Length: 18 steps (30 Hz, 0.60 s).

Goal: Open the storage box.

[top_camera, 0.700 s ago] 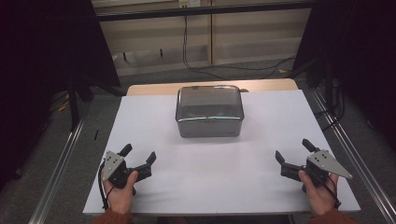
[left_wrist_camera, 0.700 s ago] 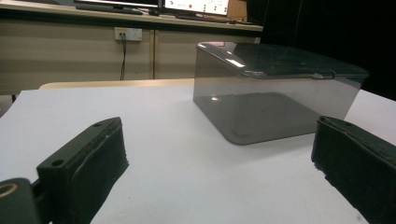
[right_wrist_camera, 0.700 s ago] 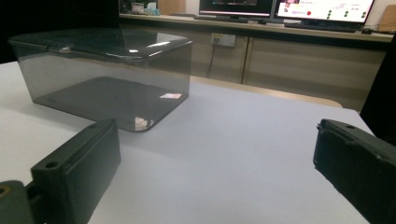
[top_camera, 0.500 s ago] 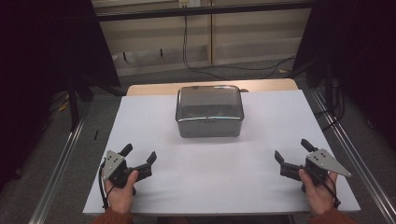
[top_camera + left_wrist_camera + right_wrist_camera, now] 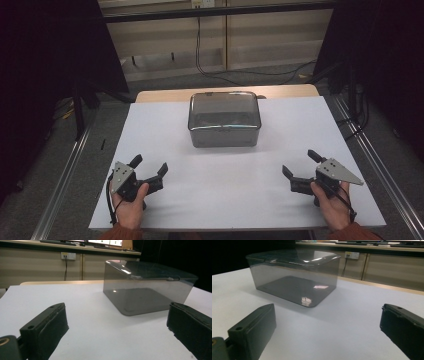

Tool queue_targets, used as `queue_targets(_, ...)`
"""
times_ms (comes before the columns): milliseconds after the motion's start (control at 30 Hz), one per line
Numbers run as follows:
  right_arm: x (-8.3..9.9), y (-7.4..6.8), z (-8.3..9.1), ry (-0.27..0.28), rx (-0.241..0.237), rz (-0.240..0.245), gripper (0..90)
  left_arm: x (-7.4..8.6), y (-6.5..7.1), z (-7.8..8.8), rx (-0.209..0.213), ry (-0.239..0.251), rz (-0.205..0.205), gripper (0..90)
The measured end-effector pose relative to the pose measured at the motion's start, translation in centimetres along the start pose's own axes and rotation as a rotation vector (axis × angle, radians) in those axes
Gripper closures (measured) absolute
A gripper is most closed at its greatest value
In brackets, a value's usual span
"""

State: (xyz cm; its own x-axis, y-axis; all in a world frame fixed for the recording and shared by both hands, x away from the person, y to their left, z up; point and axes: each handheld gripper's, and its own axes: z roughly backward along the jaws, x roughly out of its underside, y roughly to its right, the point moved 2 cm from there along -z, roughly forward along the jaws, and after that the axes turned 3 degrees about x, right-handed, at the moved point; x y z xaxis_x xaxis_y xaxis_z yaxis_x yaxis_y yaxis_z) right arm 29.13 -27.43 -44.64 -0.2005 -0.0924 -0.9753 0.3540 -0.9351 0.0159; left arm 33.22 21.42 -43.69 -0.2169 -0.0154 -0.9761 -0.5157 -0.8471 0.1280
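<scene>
White table (image 5: 225, 195) on grey floor, cabinets behind. Two grippers: left gripper (image 5: 148, 169) near front left corner, right gripper (image 5: 300, 163) near front right corner, both with jaws spread wide, nothing between. One smoked transparent box (image 5: 224, 119), lid on, centred near far edge. Bare surface between grippers and box.

- A smoky grey see-through box (image 5: 224, 119) with rounded corners stands upright at the middle of the far half of the white table top (image 5: 230, 195), its long side across the table
- A matching clear lid sits closed on top, catching light reflections
- Nothing can be seen inside through the walls
- It stands alone, well apart from both near corners
</scene>
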Motion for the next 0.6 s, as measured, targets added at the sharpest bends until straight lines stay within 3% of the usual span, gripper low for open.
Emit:
queue_targets(400,-0.5,-2.3,-2.2,-0.012,-0.079,-0.003,0.4,-0.1,0.5,-0.4,0.013,0.005,-0.004,3.0)
queue_targets(600,-0.7,-3.4,-3.6,-0.009,-0.085,0.007,0.7,0.1,0.4,-0.5,0.015,-0.004,0.001,3.0)
